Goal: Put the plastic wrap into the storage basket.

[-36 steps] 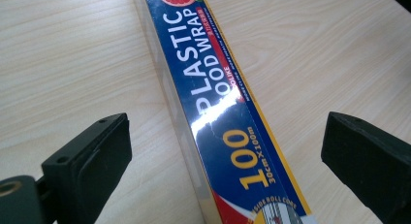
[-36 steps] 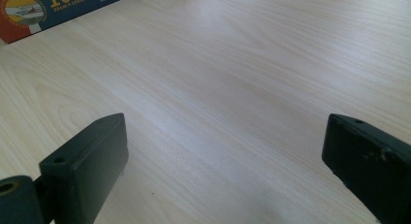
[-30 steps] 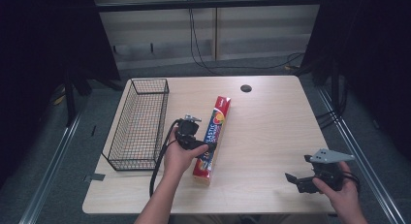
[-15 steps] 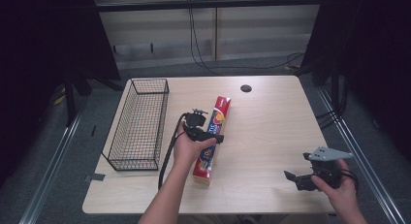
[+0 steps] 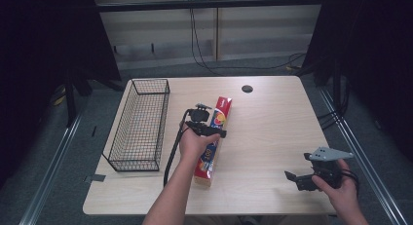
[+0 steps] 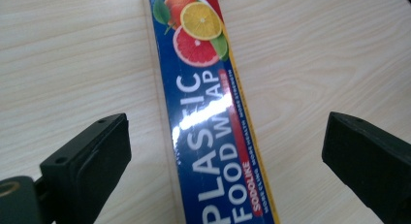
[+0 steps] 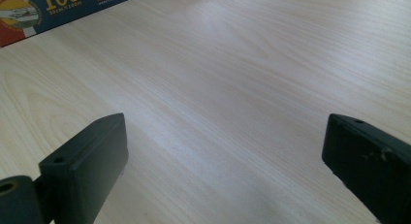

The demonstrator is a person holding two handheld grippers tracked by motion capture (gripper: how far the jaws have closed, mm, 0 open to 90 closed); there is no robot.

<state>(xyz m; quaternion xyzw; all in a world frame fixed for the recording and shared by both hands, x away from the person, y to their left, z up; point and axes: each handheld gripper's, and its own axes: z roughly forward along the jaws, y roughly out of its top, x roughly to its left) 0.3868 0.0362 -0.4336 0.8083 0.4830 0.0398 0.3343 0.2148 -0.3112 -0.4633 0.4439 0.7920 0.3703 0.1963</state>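
Note:
A long red and blue box of plastic food wrap (image 5: 215, 142) lies lengthwise on the wooden table (image 5: 272, 122). My left gripper (image 5: 207, 129) hovers over the box's middle, open. In the left gripper view the box (image 6: 213, 117) runs up between the two wide-apart black jaws, touching neither. My right gripper (image 5: 299, 180) is held near the table's front right, open, with bare wood between its jaws. One end of the box (image 7: 58, 8) shows at the top left of the right gripper view.
A black wire basket (image 5: 139, 125) stands along the table's left side, beside the box. A round cable hole (image 5: 247, 88) sits at the back of the table. A black cable (image 5: 171, 154) trails from the left gripper toward the front edge.
The left gripper has moved right and forward, from beside the box's left edge to above it. The right gripper has barely shifted.

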